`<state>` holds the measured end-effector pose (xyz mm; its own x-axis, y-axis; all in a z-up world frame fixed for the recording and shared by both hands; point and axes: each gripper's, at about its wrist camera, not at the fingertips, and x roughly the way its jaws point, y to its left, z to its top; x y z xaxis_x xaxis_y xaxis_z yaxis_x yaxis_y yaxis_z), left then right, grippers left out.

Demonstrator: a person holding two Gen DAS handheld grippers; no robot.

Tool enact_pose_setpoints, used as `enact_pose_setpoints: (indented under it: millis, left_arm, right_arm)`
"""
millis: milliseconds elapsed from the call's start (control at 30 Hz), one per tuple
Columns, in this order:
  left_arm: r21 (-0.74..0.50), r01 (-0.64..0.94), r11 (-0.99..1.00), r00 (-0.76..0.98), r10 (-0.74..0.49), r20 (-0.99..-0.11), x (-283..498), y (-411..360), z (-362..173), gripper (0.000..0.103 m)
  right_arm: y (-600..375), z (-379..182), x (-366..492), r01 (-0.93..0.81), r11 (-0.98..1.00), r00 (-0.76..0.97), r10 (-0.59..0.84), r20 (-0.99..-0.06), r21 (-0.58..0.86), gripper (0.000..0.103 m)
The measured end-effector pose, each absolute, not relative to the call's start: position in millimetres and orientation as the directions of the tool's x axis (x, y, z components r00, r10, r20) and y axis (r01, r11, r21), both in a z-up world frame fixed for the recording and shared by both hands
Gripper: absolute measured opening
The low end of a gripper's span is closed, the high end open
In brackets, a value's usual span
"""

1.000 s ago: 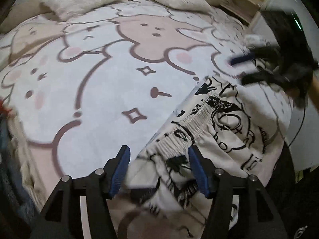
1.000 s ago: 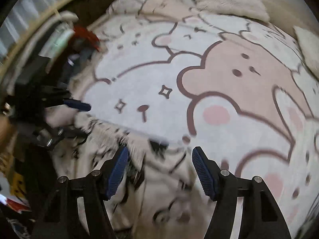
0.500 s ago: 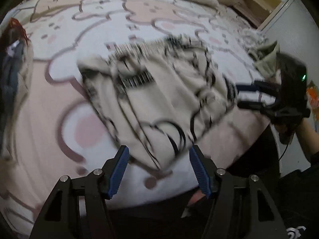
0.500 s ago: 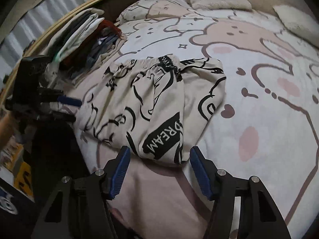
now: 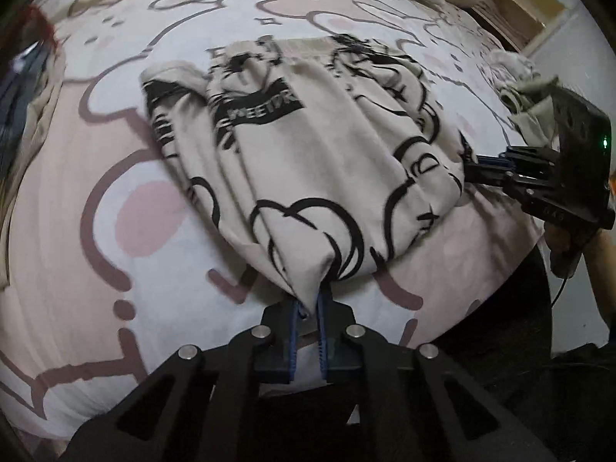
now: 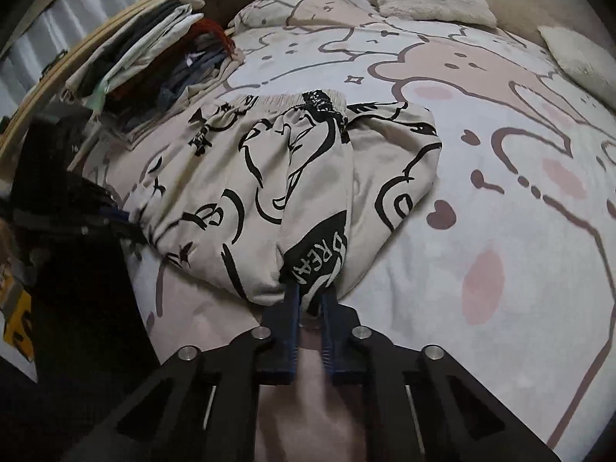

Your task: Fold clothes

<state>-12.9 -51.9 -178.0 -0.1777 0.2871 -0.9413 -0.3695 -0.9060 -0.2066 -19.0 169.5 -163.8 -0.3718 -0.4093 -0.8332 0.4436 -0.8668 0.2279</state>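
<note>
Left gripper (image 5: 310, 310), jaws pressed on one near corner of printed cream trousers (image 5: 308, 154); right gripper (image 6: 310, 308) pinches the other. Garment extends forward from both claws, long axis running away to the gathered elastic waistband (image 6: 285, 102), on a soft cartoon-print bedspread (image 6: 519, 231). Fabric limp, creased.
</note>
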Motion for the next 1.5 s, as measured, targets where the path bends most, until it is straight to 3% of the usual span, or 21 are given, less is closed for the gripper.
enact_pose_setpoints:
  millis: [100,300,400,467,533,600,767,1000,1067,1100,1133,1267,1367,1500]
  left_arm:
    - [-0.210,-0.325,-0.922,-0.172,0.276,-0.946,-17,-67,-179,0.002]
    - [-0.227,-0.177,-0.958,-0.211,0.263,-0.941,-19,-114,-170,0.001]
    - [-0.328,-0.202,-0.923,-0.190,0.366,-0.911,-12,-100,-160,0.001]
    - [-0.399,-0.206,-0.893,-0.145,0.432,-0.890,-8,-85,-162,0.009]
    - [-0.451,-0.183,-0.873,-0.103,0.473,-0.875,-8,-71,-170,0.050]
    - [-0.488,-0.130,-0.863,-0.099,0.501,-0.860,-8,-69,-177,0.058]
    - [-0.617,0.075,-0.784,-0.133,0.605,-0.785,-8,-86,-194,0.058]
    - [-0.720,0.217,-0.659,-0.286,0.663,-0.692,-11,-90,-205,0.058]
    - [-0.736,0.227,-0.638,-0.331,0.660,-0.674,-10,-89,-205,0.053]
    - [-0.732,0.224,-0.643,-0.350,0.648,-0.677,-8,-89,-204,0.030]
    - [-0.726,0.225,-0.650,-0.357,0.638,-0.682,-7,-93,-203,0.015]
    - [-0.719,0.247,-0.650,-0.365,0.625,-0.691,-1,-112,-202,0.014]
    - [-0.668,0.262,-0.696,-0.400,0.552,-0.732,0,-135,-191,0.012]
    - [-0.595,0.280,-0.753,-0.449,0.445,-0.775,2,-161,-174,0.011]
  right_arm:
    - [176,-163,-23,0.445,-0.874,-0.371,-0.381,-0.847,0.198,0.009]
    - [188,-169,-29,0.418,-0.887,-0.357,-0.357,-0.863,0.195,0.008]
    - [187,-168,-28,0.410,-0.890,-0.359,-0.359,-0.862,0.200,0.008]
    - [188,-167,-27,0.402,-0.890,-0.355,-0.367,-0.860,0.214,0.008]
    - [190,-168,-27,0.381,-0.892,-0.347,-0.381,-0.857,0.242,0.008]
    - [194,-170,-27,0.347,-0.895,-0.337,-0.399,-0.853,0.281,0.008]
    - [207,-166,-20,0.255,-0.889,-0.353,-0.452,-0.819,0.380,0.008]
    - [215,-137,3,0.188,-0.865,-0.524,-0.488,-0.698,0.465,0.008]
    - [199,-135,1,0.220,-0.843,-0.521,-0.526,-0.672,0.490,0.008]
    - [191,-136,-2,0.232,-0.839,-0.515,-0.536,-0.669,0.493,0.008]
    - [181,-140,-7,0.241,-0.842,-0.504,-0.534,-0.679,0.483,0.008]
    - [174,-172,-23,0.203,-0.855,-0.448,-0.514,-0.732,0.477,0.008]
    - [186,-193,-29,0.153,-0.840,-0.420,-0.533,-0.735,0.521,0.001]
    - [189,-193,-30,0.145,-0.834,-0.415,-0.540,-0.732,0.533,0.000]
